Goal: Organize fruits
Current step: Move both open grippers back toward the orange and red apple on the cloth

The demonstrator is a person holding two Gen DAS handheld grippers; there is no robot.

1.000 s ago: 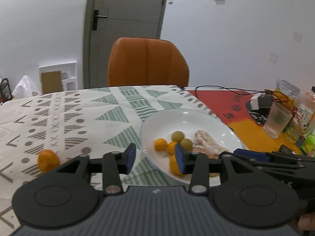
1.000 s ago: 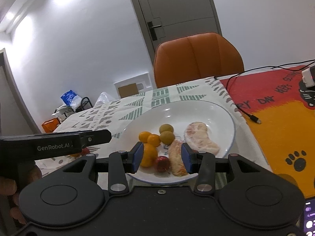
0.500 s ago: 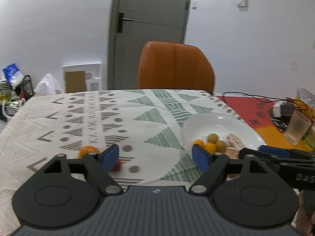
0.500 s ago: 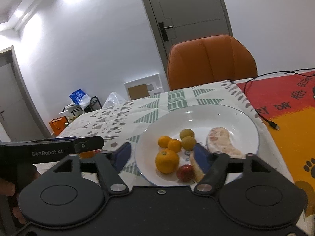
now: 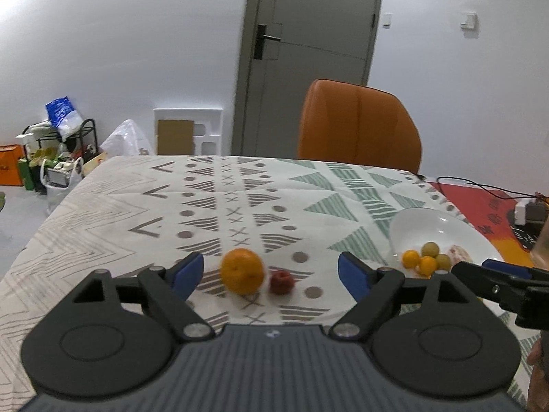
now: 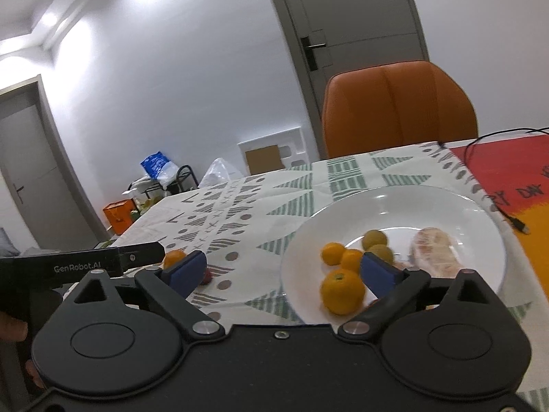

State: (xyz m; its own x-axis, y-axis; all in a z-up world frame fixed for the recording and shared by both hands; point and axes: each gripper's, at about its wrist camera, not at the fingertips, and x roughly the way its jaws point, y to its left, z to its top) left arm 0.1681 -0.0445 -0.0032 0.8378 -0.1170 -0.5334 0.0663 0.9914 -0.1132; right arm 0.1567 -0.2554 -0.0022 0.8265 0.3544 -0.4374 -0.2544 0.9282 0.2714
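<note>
Since a second ago: left gripper [image 5: 271, 271] swung leftward off white plate [image 6: 446, 206], jaws now spread wide, empty, framing orange [image 5: 242, 270] and small red fruit [image 5: 281, 282] on patterned tablecloth [image 5: 137, 206]. Right gripper [image 6: 288, 271] also widened, empty, over plate. Plate contents: larger orange [image 6: 341, 293], two small oranges, two green fruits, peeled citrus segment [image 6: 435, 252].

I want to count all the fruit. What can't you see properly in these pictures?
- Right view: small red fruit on the cloth, mostly hidden behind the right gripper's finger.
- Left view: plate front and its pale peeled fruit are partly covered by the other gripper.
- Right view: fruit behind the right finger pad is hidden.
- Left view: orange is blurred.
</note>
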